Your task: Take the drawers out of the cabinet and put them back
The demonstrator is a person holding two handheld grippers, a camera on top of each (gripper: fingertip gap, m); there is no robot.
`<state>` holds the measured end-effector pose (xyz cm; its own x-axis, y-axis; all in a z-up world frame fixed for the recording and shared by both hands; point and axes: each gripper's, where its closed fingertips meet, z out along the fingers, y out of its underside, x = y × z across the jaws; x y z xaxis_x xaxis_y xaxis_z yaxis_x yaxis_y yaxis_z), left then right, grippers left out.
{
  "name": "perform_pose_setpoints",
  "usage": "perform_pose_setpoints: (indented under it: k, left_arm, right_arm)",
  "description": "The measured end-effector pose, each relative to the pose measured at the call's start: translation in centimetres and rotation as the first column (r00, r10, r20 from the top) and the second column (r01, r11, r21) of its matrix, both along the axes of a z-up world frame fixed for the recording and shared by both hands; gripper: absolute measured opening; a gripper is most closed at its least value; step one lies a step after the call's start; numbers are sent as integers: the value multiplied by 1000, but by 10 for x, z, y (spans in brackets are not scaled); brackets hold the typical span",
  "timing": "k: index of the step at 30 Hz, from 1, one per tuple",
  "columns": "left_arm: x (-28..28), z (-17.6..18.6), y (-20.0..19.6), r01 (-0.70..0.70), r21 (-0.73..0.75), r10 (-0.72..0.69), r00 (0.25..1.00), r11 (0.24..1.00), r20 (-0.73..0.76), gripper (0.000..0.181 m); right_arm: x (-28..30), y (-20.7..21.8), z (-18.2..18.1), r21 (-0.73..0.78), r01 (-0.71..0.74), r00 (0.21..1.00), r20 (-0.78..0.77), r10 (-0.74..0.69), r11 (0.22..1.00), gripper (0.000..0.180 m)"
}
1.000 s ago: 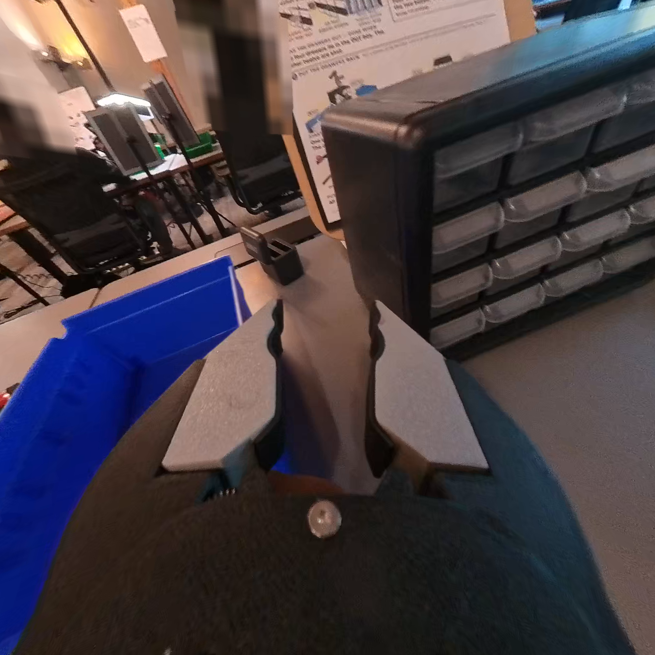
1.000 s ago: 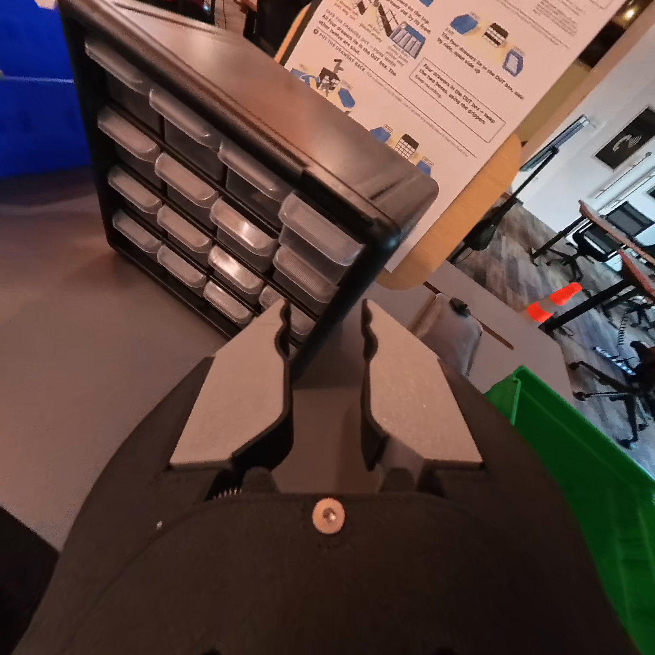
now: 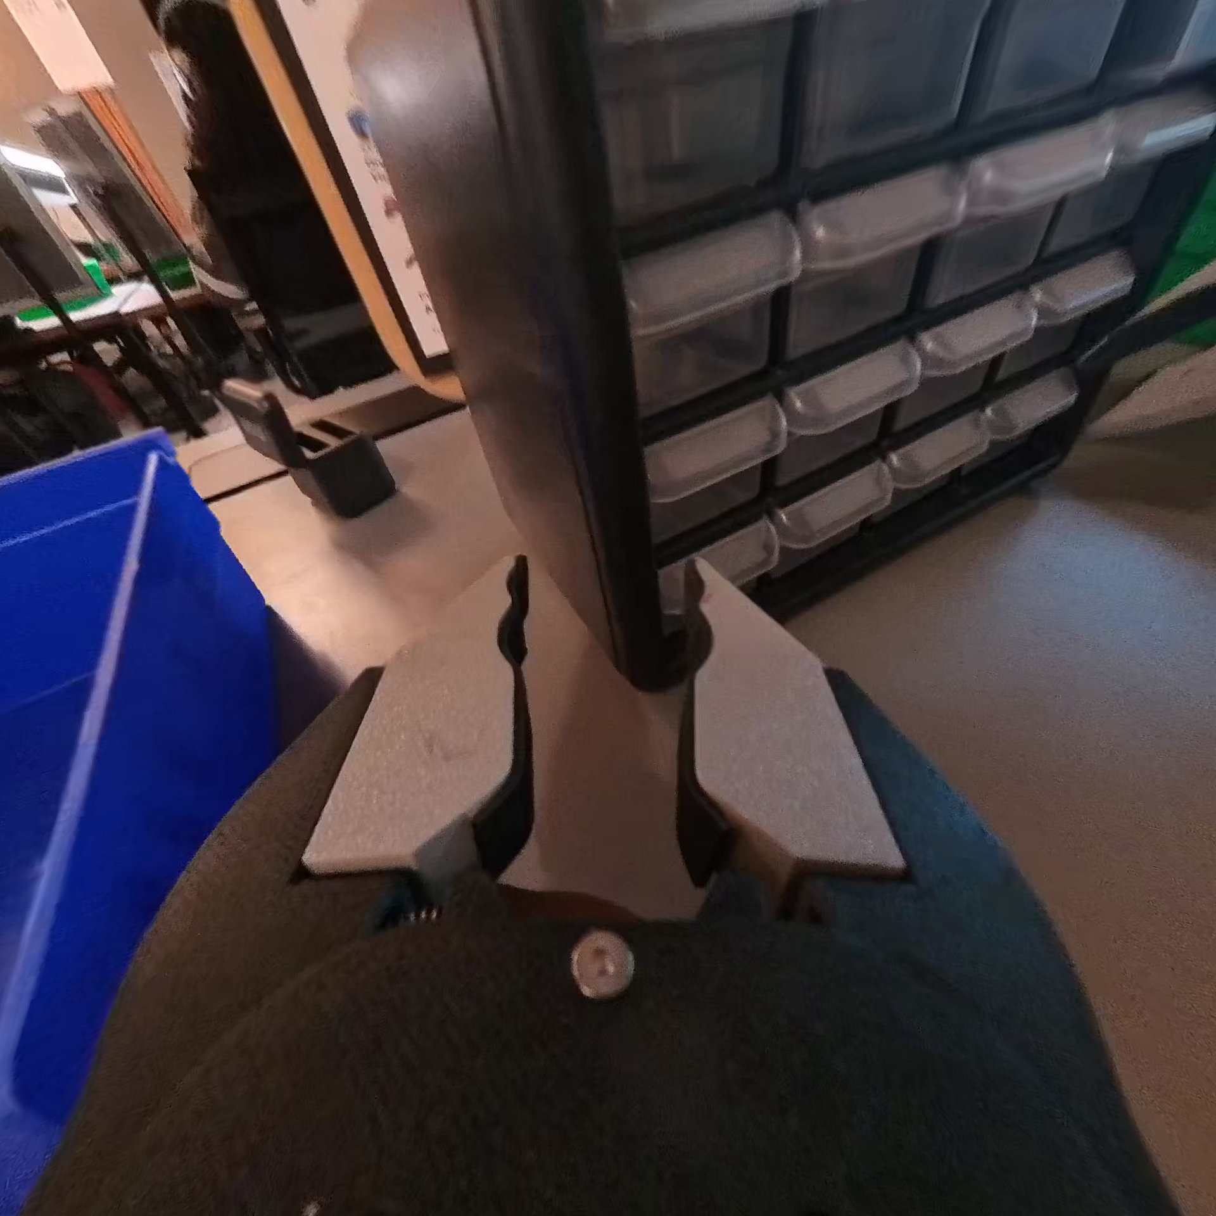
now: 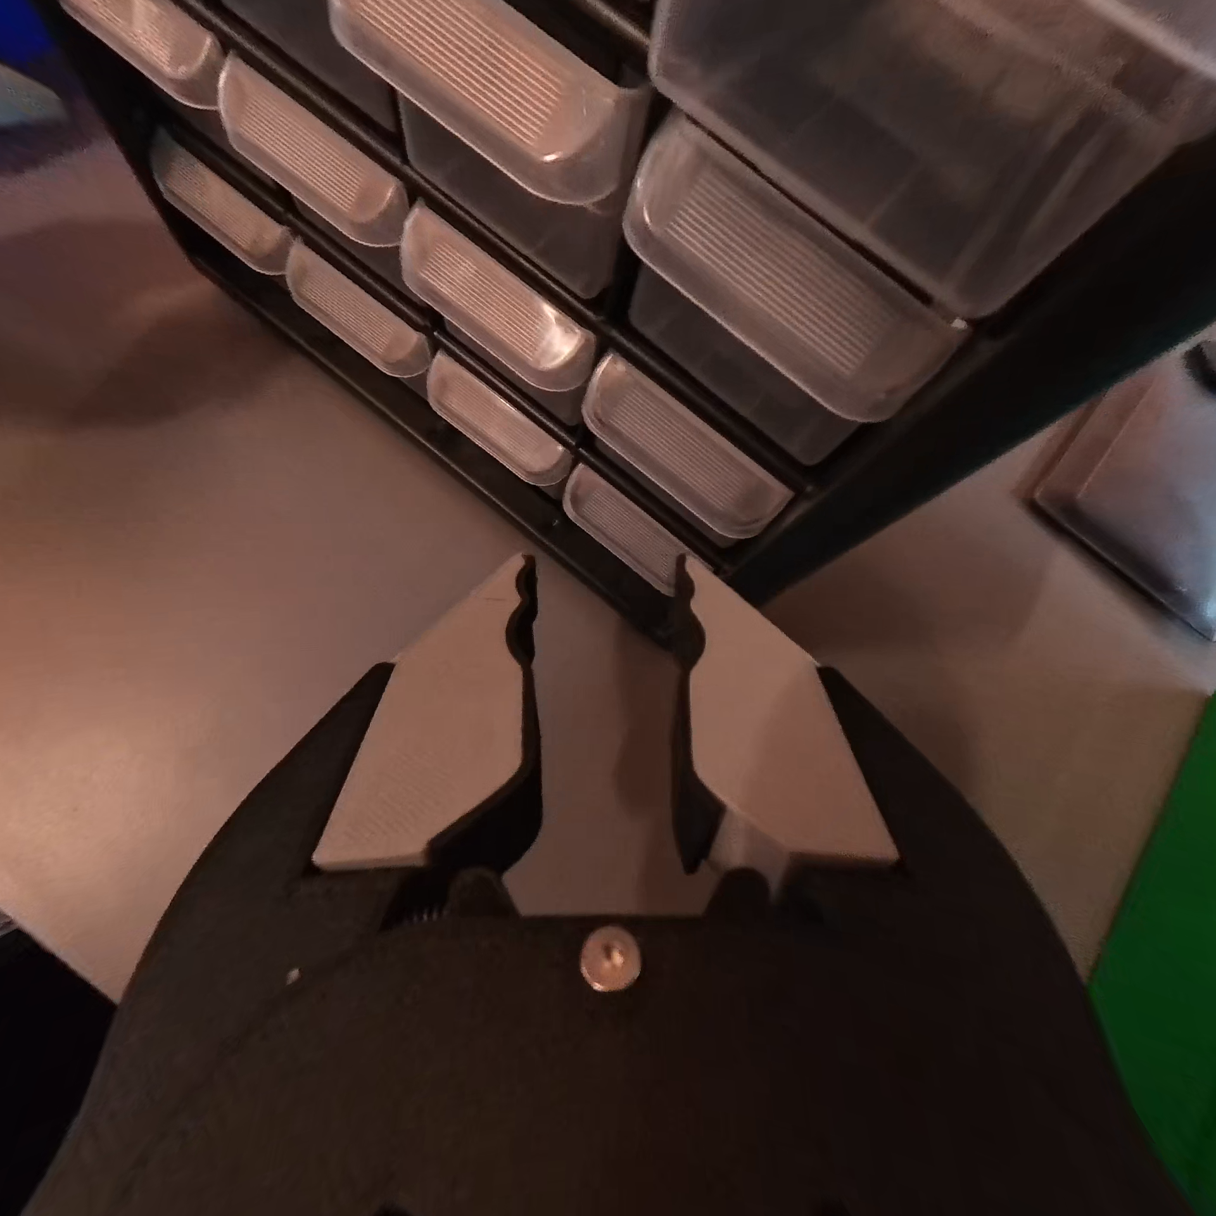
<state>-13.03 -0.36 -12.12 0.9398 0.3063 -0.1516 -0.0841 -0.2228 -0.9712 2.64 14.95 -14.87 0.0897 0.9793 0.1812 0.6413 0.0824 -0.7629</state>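
Observation:
A black cabinet (image 3: 526, 276) with rows of clear plastic drawers (image 3: 710, 289) stands on the grey table. In the left wrist view my left gripper (image 3: 602, 579) is open and empty, low at the cabinet's front left bottom corner, which sits between the fingertips. In the right wrist view the cabinet (image 4: 1079, 368) fills the top. My right gripper (image 4: 605, 579) is open and empty, just in front of the bottom right drawer (image 4: 625, 526). All the drawers that show sit in their slots.
A blue bin (image 3: 112, 658) stands close at the left of the left gripper. A green bin (image 4: 1158, 954) is at the right edge. A small black holder (image 3: 329, 454) and a board with a poster (image 3: 368, 197) stand behind the cabinet. A grey flat object (image 4: 1132, 500) lies right of it.
Both grippers have moved down and in close to the cabinet's lower front corners. Both stay open.

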Motion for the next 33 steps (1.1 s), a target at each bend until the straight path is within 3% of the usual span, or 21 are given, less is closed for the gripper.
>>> perform_pose_setpoints:
  k: [8,15,17,27,33]
  left_arm:
    - [0,10,-5,53,98,-59,997,994,59,41]
    - [3,10,-4,55,84,-57,998,995,16,40]
    - [3,9,-4,57,83,-59,998,995,21,40]
    - [3,8,-3,63,76,-65,997,995,30,39]
    - [4,7,-2,71,71,-73,997,995,32,39]
  right_arm:
    - [-12,-8,11,-244,-30,985,-172,-13,969,42]
    - [-15,-2,26,-564,-121,920,-373,-122,816,17]
    - [-15,4,21,-588,-107,916,-373,-151,802,0]
    - [-14,-3,12,-676,-148,932,-339,-126,722,0]
    - [-14,-5,19,-722,-193,918,-372,-138,664,11]
